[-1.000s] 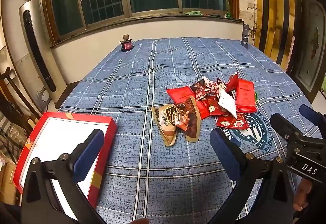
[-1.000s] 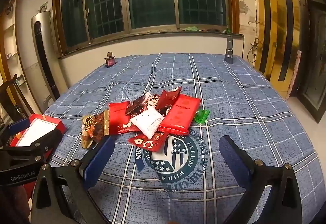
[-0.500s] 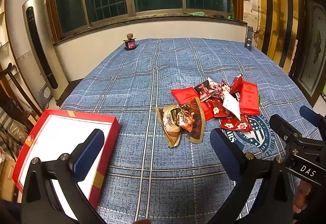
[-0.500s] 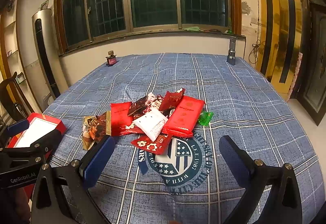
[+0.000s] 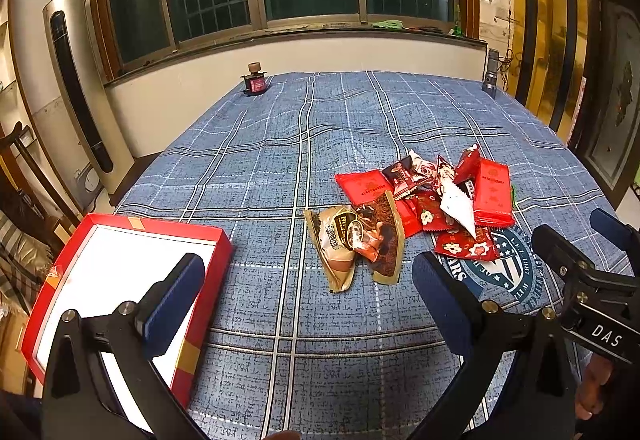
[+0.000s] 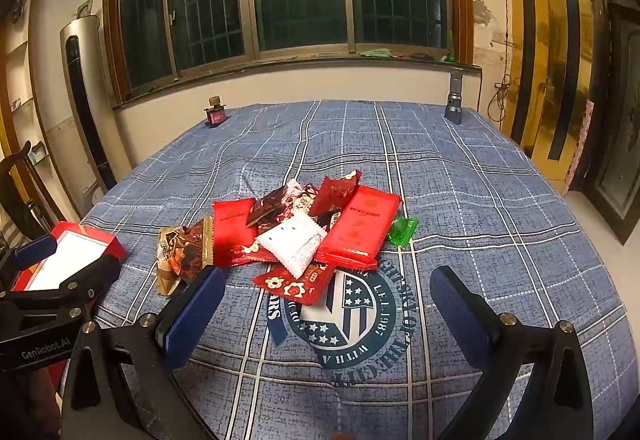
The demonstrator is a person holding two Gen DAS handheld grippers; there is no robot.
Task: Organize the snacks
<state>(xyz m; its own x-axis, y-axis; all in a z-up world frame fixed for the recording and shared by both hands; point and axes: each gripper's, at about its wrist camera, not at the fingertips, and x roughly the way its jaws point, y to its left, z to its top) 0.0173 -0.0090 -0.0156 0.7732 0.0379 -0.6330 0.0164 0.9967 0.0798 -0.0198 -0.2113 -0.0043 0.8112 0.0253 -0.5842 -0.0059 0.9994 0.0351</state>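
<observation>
Blue-padded left gripper [image 5: 308,292] and right gripper [image 6: 326,304], both wide open and empty, have drawn back slightly; snack pile [image 6: 304,228] lies untouched on the cloth, red box [image 5: 120,280] empty.

One red box [image 5: 208,240], one white packet [image 6: 294,244], one green candy [image 6: 403,232], two brown packets [image 5: 360,240], several red packets [image 6: 360,230].
</observation>
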